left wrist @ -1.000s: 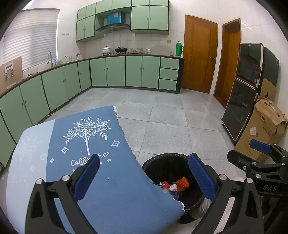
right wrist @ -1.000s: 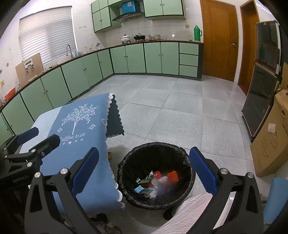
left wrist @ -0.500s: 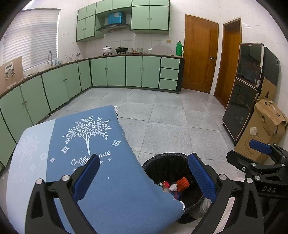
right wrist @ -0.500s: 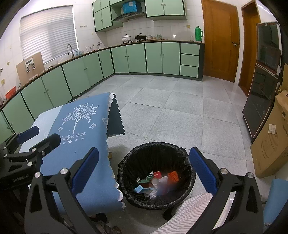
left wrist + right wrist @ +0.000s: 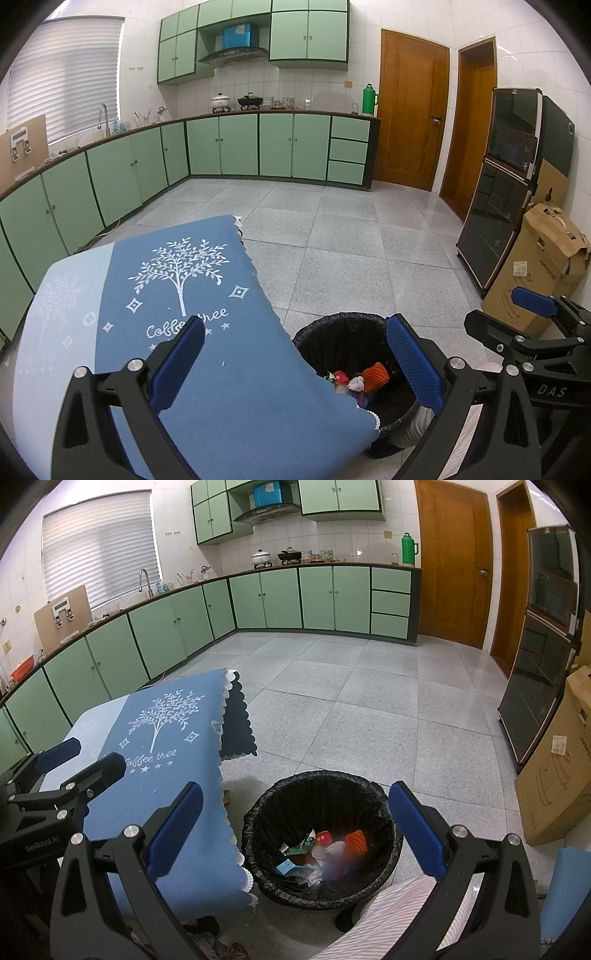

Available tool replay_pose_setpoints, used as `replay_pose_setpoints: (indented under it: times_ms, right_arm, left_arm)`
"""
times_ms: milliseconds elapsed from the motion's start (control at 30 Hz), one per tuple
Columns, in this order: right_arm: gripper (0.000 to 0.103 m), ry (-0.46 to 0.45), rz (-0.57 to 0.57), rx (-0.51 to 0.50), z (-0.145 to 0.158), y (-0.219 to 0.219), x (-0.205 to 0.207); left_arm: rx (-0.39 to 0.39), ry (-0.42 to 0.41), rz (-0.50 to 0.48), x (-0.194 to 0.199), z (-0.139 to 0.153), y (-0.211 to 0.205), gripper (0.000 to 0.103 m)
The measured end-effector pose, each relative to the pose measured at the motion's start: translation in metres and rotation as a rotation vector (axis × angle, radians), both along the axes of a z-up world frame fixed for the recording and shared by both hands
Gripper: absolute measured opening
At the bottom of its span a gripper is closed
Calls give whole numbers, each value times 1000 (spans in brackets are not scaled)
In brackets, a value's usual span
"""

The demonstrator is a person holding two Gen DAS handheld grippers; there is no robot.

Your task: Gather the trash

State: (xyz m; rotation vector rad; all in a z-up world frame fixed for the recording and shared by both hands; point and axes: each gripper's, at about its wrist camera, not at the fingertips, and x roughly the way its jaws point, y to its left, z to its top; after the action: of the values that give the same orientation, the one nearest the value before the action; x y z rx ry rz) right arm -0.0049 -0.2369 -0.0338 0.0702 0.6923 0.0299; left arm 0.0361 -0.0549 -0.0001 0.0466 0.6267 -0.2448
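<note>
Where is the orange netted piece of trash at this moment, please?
The orange netted piece of trash lies inside the black bag-lined round bin, on its right side in the right wrist view, beside crumpled white paper; the bin stands by the blue tablecloth.

Evenly bright indoor light, soft daylight glowing through the window blinds [image 5: 62,74], faint sheen on the tiled floor [image 5: 369,709], strong fisheye bending with dark vignette corners, blurred patch amid the trash [image 5: 334,864] in the bin, otherwise sharp focus
</note>
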Motion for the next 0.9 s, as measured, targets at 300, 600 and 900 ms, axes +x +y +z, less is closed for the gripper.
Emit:
replay_pose_setpoints:
  times_ms: [300, 600, 900]
  right_arm:
    - [98, 0, 3, 0, -1, 1, 1]
    - [98, 0, 3, -1, -1, 2, 0]
    - [98, -1, 2, -2, -1, 3, 0]
  left_arm:
    - [-2, 0, 1, -1, 0, 1, 97]
    - [-3, 1, 2, -1, -1, 2, 97]
    - [-4, 3, 1, -2, -2, 3, 97]
